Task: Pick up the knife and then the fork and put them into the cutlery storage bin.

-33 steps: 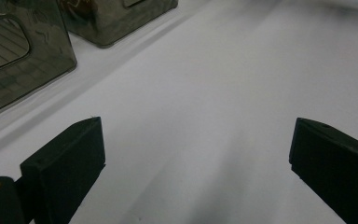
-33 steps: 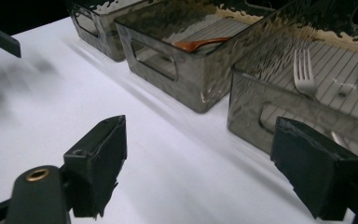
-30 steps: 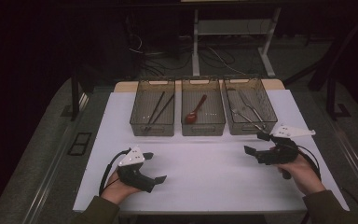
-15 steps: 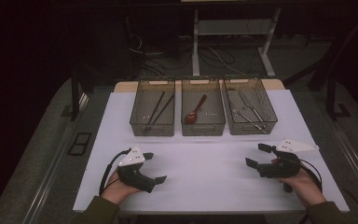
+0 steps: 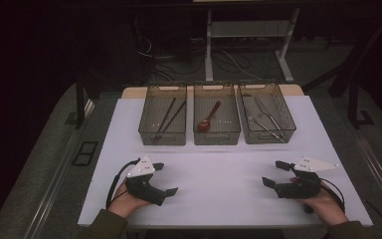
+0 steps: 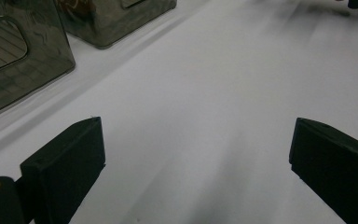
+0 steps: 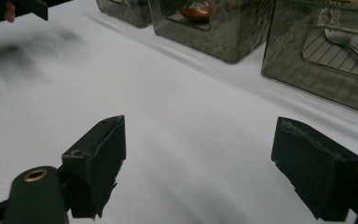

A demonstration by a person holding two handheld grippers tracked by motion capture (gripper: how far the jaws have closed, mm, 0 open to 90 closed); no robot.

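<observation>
So the cutlery looks sorted already: the chopsticks [image 5: 168,115] sit in the left bin [image 5: 162,135], the red spoon [image 5: 208,118] lies in the middle bin [image 5: 217,135], and the metal utensils [image 5: 262,119] are piled in the right bin [image 5: 267,135]. All three bins line up in a row well ahead of both sets of jaws, with a wide strip of bare white table [image 5: 219,184] between them.

Nothing lies loose on that sheet, so my guess is the sorting part is done, or else it hasn't begun and stuff is about to come out again. Hard to call from this alone.

The left gripper [image 5: 161,178] sits low near the front edge, jaws spread wide with only plain table between them. The right gripper [image 5: 276,173] is the same story on the other side: jaws released, nothing gripped, the right bin just ahead and off to one side of its jaws.

Both hands look parked, honestly.
</observation>
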